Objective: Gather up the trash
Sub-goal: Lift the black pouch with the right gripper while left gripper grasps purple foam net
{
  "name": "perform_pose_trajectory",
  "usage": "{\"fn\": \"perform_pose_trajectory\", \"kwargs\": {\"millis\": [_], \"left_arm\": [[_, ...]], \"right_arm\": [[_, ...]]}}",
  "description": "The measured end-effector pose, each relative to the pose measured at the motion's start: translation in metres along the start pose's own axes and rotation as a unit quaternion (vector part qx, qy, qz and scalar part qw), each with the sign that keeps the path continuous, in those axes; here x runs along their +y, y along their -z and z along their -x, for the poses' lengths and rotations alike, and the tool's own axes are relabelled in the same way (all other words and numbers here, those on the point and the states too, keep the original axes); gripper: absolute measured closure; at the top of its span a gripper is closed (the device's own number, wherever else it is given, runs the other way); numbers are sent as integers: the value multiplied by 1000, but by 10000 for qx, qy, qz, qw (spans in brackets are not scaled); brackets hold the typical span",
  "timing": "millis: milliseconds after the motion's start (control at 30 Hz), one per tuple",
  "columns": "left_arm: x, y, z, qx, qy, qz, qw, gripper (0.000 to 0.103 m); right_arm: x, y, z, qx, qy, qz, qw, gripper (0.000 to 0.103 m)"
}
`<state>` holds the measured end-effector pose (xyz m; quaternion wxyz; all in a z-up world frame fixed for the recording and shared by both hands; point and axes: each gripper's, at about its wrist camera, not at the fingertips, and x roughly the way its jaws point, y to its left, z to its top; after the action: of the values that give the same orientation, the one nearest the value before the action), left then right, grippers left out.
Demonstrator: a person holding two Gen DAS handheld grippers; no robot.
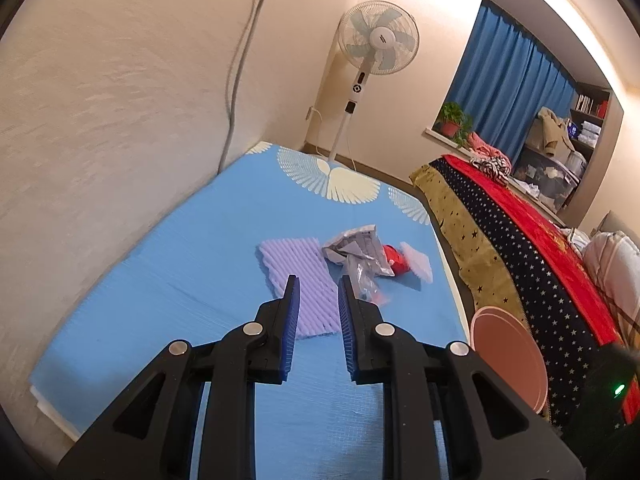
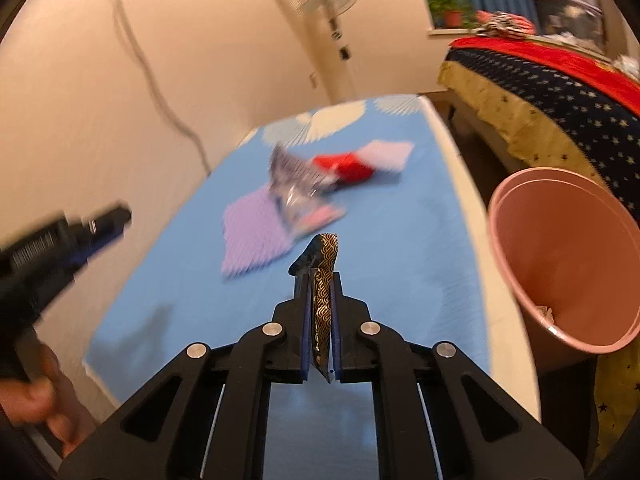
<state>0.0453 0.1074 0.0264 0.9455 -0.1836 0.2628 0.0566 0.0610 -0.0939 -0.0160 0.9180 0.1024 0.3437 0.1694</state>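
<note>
Gripping a black-and-gold wrapper, your right gripper has its jaws clamped on it above the blue mat; your left gripper hangs with jaws slightly apart and nothing between them, over a purple ridged sheet; beyond lie a crumpled silver wrapper, a red scrap and a white pad; the pink bin stands just beside the mat's right edge.

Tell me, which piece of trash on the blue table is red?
The crumpled red wrapper, lying between the silvery wrapper and the white foam piece. The ridged foam sheet is purple.
</note>
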Motion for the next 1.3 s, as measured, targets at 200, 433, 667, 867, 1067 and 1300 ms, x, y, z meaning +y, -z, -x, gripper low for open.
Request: {"fn": "perform_pose_trajectory", "kwargs": {"millis": [200,433,667,867,1067,1300], "left_arm": [[-8,8,-24,191,-35,-44,9998,83],[-9,21,-67,548,-281,9,9981,83],[-3,25,-102,815,-652,217,9943,82],[0,32,-123,1120,-917,319,9890,70],[-3,32,-127,1224,-917,258,9879,70],[0,32,-123,1273,-640,319,9893,91]], "right_arm": [[-40,-7,-4,-58,171,-590,9981,95],[-62,-6,-23,176,207,-875,9958,93],[-71,-6,-36,399,196,-987,9941,93],[-65,-10,-36,499,183,-907,9945,93],[-64,-13,-36,572,176,-891,9942,93],[-58,-15,-27,550,160,-801,9951,94]]}}
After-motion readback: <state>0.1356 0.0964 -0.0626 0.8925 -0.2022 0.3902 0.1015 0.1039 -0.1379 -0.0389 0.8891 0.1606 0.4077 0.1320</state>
